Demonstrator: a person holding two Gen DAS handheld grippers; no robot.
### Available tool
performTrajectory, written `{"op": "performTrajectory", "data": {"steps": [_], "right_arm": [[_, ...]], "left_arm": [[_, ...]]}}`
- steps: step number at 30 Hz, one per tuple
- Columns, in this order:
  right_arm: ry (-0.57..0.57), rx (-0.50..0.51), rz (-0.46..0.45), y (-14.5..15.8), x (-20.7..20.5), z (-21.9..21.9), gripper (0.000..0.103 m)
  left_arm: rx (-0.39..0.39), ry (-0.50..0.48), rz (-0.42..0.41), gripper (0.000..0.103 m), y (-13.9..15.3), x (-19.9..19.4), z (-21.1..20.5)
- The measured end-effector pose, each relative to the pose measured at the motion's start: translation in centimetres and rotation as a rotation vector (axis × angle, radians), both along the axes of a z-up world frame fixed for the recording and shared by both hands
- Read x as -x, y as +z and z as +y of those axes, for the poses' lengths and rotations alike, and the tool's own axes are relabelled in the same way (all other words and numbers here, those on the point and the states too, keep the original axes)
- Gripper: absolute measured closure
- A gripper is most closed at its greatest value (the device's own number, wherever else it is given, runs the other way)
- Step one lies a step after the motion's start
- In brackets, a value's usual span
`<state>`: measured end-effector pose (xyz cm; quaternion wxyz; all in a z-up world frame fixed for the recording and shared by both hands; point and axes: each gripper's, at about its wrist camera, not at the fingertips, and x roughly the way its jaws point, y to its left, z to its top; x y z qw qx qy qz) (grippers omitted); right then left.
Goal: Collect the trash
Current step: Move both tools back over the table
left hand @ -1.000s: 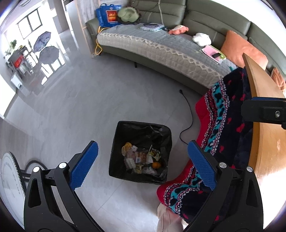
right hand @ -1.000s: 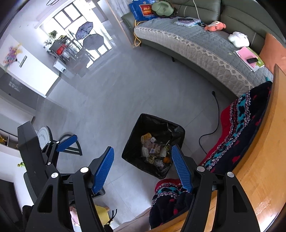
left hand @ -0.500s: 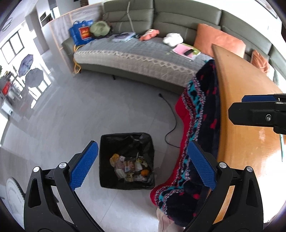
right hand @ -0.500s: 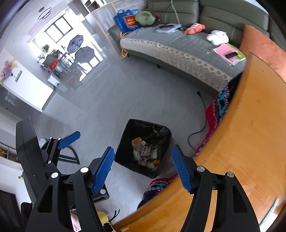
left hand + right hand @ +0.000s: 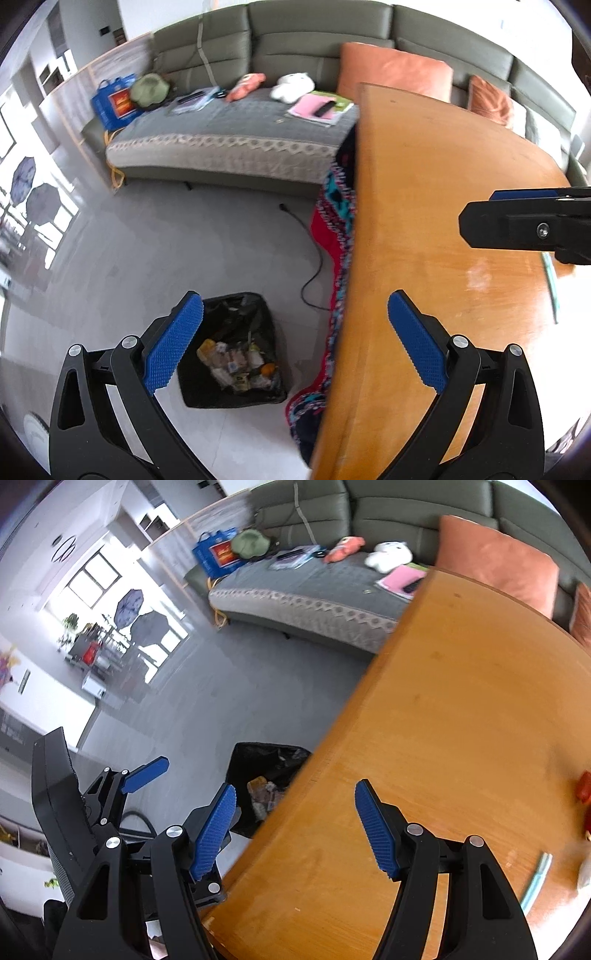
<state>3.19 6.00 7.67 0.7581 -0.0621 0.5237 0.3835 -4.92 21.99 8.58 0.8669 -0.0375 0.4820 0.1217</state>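
Note:
A black-lined trash bin [image 5: 229, 317] stands on the grey floor beside the wooden table [image 5: 443, 221], with wrappers and scraps [image 5: 236, 365] inside it. My left gripper [image 5: 291, 306] hangs open and empty, straddling the table's edge, with the bin below its left finger. My right gripper [image 5: 295, 790] is also open and empty over the table's near edge; the bin [image 5: 266, 760] shows past its left finger. On the table at the far right lie a red scrap [image 5: 583, 786], a teal strip [image 5: 535, 878] and something white [image 5: 585, 871], blurred. Each gripper shows in the other's view: right gripper [image 5: 480, 210], left gripper [image 5: 147, 775].
A patterned red and dark blanket [image 5: 332, 229] hangs off the table's edge next to the bin. A black cable [image 5: 314, 266] lies on the floor. A grey-green sofa [image 5: 240, 147] with cushions, toys and books runs along the back. A dark chair back [image 5: 55, 794] stands at left.
Both grippers have swung from above the bin toward the table and risen a little, with some roll. The tabletop now fills the right half of each view. Both stay open.

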Motion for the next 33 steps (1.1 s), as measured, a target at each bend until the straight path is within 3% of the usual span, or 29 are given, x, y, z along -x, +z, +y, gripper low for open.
{"op": "performTrajectory", "data": {"steps": [21, 33], "right_arm": [[-0.299, 0.004, 0.004, -0.8, -5.4, -21.5, 0.035], [-0.502, 0.059, 0.019, -2.6, -7.3, -32.0, 0.035]], "left_arm": [[0.054, -0.314, 0.028, 0.006, -1.1, -7.9, -20.5], [0.054, -0.435, 0.077, 0.006, -2.3, -9.7, -28.5]]}}
